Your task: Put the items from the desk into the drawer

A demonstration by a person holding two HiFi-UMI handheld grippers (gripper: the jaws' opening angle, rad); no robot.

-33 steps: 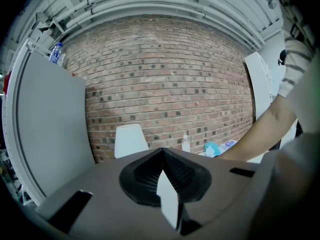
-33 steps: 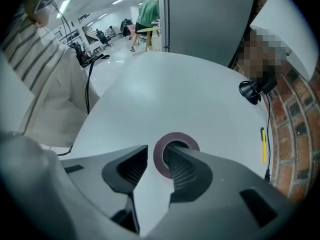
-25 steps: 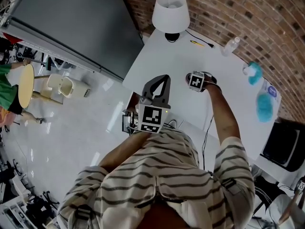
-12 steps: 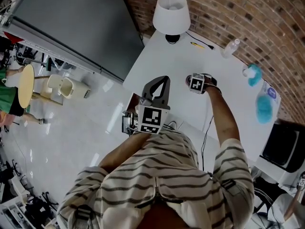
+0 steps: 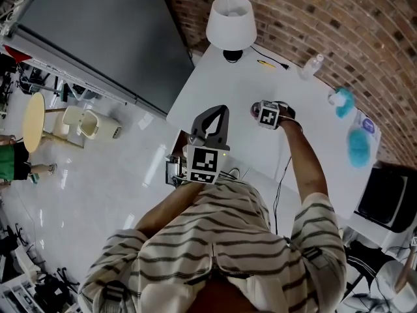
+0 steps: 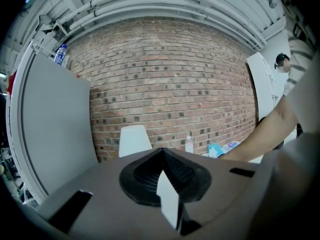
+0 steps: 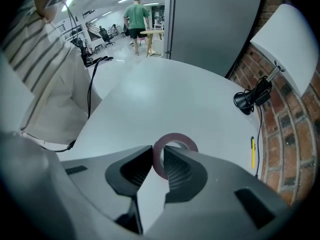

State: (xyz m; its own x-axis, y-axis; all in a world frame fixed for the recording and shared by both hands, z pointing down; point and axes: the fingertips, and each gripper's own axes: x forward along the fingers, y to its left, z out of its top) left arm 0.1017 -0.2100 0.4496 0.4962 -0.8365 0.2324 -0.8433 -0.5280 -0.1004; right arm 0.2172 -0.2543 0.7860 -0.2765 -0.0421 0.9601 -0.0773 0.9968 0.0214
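Observation:
A dark maroon tape roll (image 7: 172,139) stands on edge just above the white desk (image 5: 221,90). My right gripper (image 7: 159,159) points steeply down and is shut on it, one jaw outside the ring and the other through its hole; the jaws have just been closing on the ring's wall. In the head view the right gripper (image 5: 257,111) is at mid-desk with the roll (image 5: 253,109) under its marker cube. My left gripper (image 5: 223,107) hangs off the desk's near edge, pointing roughly level, jaws together and empty (image 6: 162,154). No drawer is clearly visible.
A white lamp (image 5: 230,19) stands at the desk's far end with a yellow pen (image 5: 264,62) and a clear bottle (image 5: 311,65) near the brick wall. Blue items (image 5: 344,102) (image 5: 358,145) lie at the right. A grey partition (image 5: 98,31) stands on the left.
My right gripper has risen slightly with the tape roll in it. The left gripper has stayed put. A person in green at the far left has walked on.

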